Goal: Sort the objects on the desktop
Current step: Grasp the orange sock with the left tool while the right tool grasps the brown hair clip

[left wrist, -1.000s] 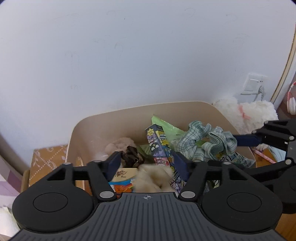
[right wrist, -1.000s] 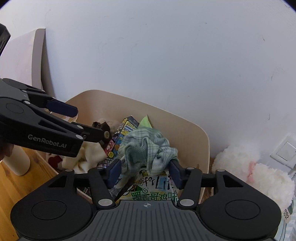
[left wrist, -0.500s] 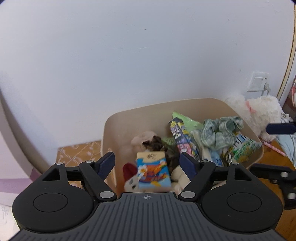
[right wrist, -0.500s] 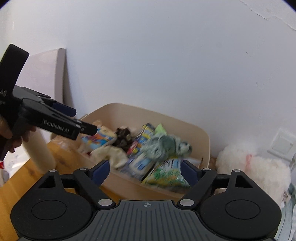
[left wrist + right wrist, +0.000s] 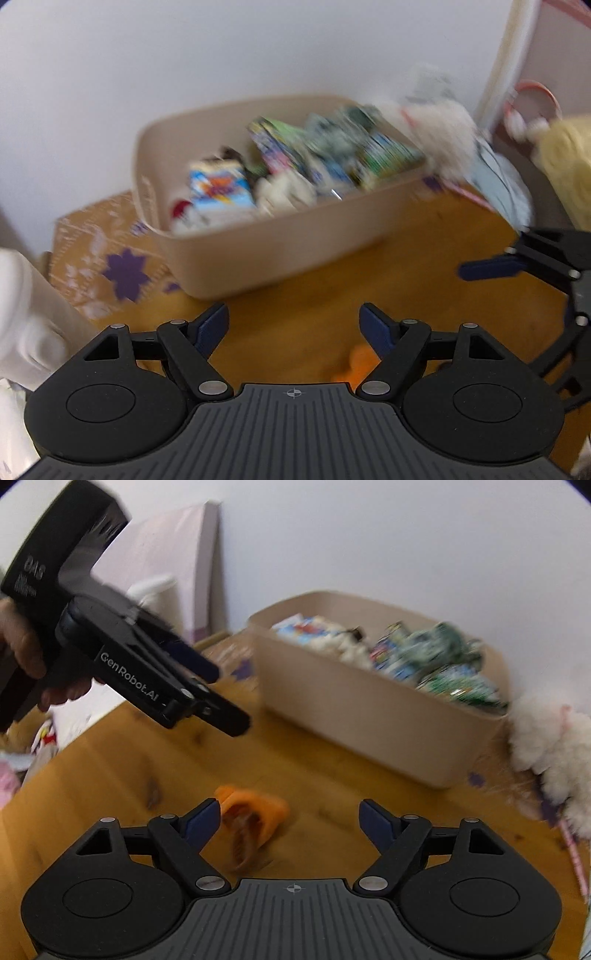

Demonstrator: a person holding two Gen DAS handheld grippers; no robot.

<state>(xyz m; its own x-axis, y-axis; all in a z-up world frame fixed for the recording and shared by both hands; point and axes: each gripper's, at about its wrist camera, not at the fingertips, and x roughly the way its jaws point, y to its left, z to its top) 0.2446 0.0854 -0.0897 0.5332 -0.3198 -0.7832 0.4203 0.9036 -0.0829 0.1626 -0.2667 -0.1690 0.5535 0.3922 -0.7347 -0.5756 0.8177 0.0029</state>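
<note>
A beige bin (image 5: 266,254) (image 5: 369,716) stands on the wooden desk against the wall, full of snack packets, a green checked cloth (image 5: 439,646) and plush bits. An orange object (image 5: 251,819) lies on the desk just ahead of my right gripper's left finger; its edge shows in the left wrist view (image 5: 356,363). My left gripper (image 5: 293,325) is open and empty above the desk in front of the bin. My right gripper (image 5: 286,819) is open and empty. Both views are motion-blurred.
A white fluffy toy (image 5: 546,746) (image 5: 443,136) sits right of the bin. A patterned cardboard box (image 5: 99,258) is left of it, with a white object (image 5: 26,317) at the far left. A yellow fluffy thing (image 5: 565,162) lies far right.
Both grippers have pulled back and down from the bin to low over the desk. The green cloth that sat between the right fingers now lies in the bin. The orange object has come into view.
</note>
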